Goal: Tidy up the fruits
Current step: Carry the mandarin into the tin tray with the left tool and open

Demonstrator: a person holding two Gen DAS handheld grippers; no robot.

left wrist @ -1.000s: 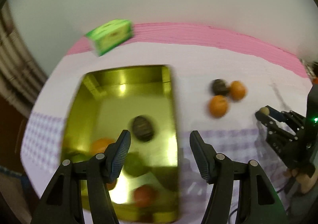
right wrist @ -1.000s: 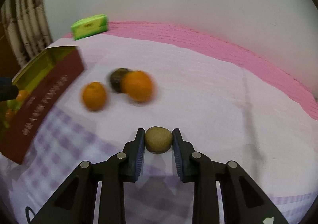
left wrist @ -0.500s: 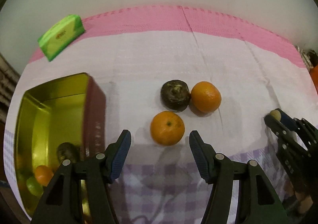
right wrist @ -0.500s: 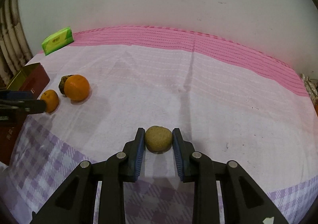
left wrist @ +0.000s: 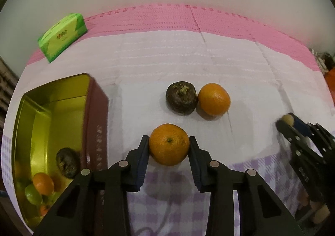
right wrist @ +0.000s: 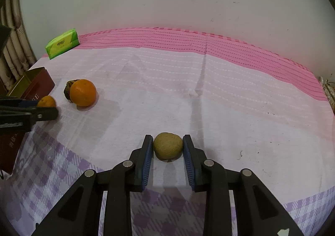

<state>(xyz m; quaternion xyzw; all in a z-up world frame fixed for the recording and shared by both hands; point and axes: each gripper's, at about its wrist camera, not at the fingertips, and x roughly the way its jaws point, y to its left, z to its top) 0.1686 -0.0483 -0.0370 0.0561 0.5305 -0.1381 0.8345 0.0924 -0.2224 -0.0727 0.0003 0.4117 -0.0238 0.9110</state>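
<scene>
Left gripper [left wrist: 169,144] pinching an orange [left wrist: 169,144] beside the tin's [left wrist: 98,110] red wall, right gripper [right wrist: 168,148] clamped on a brownish fruit [right wrist: 167,145] mid-tablecloth [right wrist: 230,93]

Left gripper [left wrist: 169,144]: low over the cloth, pointed forward, both fingers level with each other. The blue-padded fingers [left wrist: 142,158] press against opposite sides of an orange [left wrist: 169,144], gap closed to the fruit's width. In the right wrist view the same gripper enters from the left edge, fingers lying horizontal.

Right gripper [right wrist: 167,146]: also low and pointed forward, fingers symmetrical. Its pads [right wrist: 146,157] touch both flanks of a brown-green fruit [right wrist: 167,146], gripping it. In the left wrist view this gripper appears at the right edge, seen side-on and slightly blurred.

The two grippers are well apart.
</scene>
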